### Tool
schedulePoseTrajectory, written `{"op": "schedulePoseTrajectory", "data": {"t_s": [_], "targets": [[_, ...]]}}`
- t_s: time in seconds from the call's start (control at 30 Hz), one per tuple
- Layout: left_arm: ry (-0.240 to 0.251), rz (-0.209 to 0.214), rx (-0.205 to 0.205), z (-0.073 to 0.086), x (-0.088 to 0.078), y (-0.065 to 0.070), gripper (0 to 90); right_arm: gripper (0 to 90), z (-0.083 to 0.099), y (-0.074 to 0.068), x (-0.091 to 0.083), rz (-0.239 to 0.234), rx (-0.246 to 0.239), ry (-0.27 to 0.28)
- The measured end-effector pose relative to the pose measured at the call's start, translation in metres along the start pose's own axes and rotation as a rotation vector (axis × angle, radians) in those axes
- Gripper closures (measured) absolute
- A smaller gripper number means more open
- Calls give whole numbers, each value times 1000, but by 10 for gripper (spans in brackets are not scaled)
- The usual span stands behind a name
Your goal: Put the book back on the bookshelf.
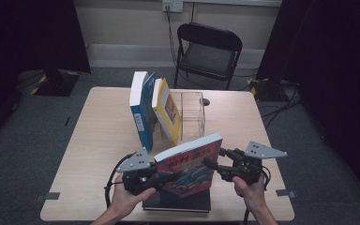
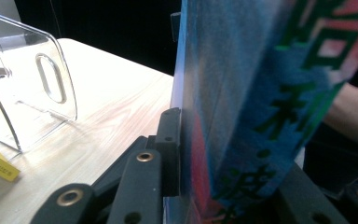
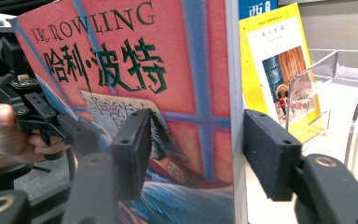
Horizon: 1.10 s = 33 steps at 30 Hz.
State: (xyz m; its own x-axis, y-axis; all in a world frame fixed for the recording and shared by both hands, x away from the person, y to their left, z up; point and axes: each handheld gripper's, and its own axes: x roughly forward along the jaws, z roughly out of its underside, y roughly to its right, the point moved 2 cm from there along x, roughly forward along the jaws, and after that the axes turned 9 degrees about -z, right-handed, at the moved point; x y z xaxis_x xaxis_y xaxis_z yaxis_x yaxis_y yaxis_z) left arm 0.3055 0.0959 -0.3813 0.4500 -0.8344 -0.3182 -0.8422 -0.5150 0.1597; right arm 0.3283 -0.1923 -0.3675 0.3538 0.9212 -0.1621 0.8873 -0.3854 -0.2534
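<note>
You've got the red-and-blue paperback [image 1: 191, 166] off the table, tilted, near the front edge over a dark book [image 1: 178, 204] lying flat. Your left gripper [image 1: 161, 177] is clamped on its lower left corner, pads tight on both covers in the left gripper view. Your right gripper [image 1: 212, 165] sits at the fore-edge with its jaws partly open: one pad [image 3: 133, 149] looks to rest on the front cover, the other [image 3: 269, 156] stands just off the page block, so I judge it isn't gripping. The whole weight probably hangs off one corner. Expect a thick paperback: moderately heavy, glossy cover that can slip, soft covers that bow and a page block that fans if pinched at a corner. Take the right hold deeper in, across both covers, mid-height on the free edge, and squeeze flat. The clear acrylic stand [image 1: 191, 115] with the blue book [image 1: 140, 110] and yellow book [image 1: 167, 111] leaning at it is farther back; the yellow one already tilts, so come in gently.
</note>
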Motion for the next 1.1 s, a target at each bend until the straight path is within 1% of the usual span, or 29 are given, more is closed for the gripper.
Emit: {"op": "schedulePoseTrajectory", "data": {"t_s": [0.07,0.13,0.23,0.3,0.33,0.37,0.4,0.43,0.53,0.57,0.63,0.7,0.73,0.77,0.8,0.87,0.9,0.93,1.03,1.07,1.1], "targets": [[2,-4,-2,-1,1,-1,709,472,1,0,0,5,-1,3],[17,-5,-16,-3,2,-1,699,497,1,0,-1,9,-3,0],[21,-8,-8,-7,5,0,696,512,1,-1,-3,5,-3,-3],[56,-34,-19,-11,4,1,687,524,0,-1,-3,0,-4,-3],[56,-41,-19,-14,3,0,693,536,0,-1,-3,-2,-6,-2],[64,-42,-13,-18,3,0,694,540,0,-2,-3,-6,-7,-1],[75,-46,-15,-21,3,0,699,542,0,-2,-3,-9,-6,2],[75,-45,-18,-23,3,-1,701,545,-1,-2,-2,-13,-1,4],[79,-65,-4,-24,8,1,692,543,-3,-2,0,-17,-2,2],[83,-67,-12,-24,9,1,693,541,-3,-1,2,-12,-3,-1],[84,-76,-11,-25,10,0,712,546,-3,0,2,-10,2,0],[77,-99,9,-26,11,1,735,555,-2,1,2,-9,4,-1],[64,-107,32,-28,12,2,741,550,-3,1,2,-2,4,-2],[65,-108,45,-30,12,3,743,540,-4,2,4,9,1,-6],[59,-114,61,-31,12,1,744,535,-5,3,5,10,0,-6],[55,-133,80,-34,10,-3,743,540,-7,6,9,6,3,-9],[55,-144,87,-34,9,-5,743,544,-8,7,11,6,1,-11],[51,-145,92,-35,6,-7,744,546,-9,7,14,4,-2,-10],[44,-146,80,-34,-1,-15,743,546,-10,7,25,-4,-3,-5],[57,-147,57,-30,-4,-17,743,546,-10,8,29,-10,-3,-2],[66,-145,43,-27,-6,-19,742,548,-9,8,33,-21,1,3]]}}
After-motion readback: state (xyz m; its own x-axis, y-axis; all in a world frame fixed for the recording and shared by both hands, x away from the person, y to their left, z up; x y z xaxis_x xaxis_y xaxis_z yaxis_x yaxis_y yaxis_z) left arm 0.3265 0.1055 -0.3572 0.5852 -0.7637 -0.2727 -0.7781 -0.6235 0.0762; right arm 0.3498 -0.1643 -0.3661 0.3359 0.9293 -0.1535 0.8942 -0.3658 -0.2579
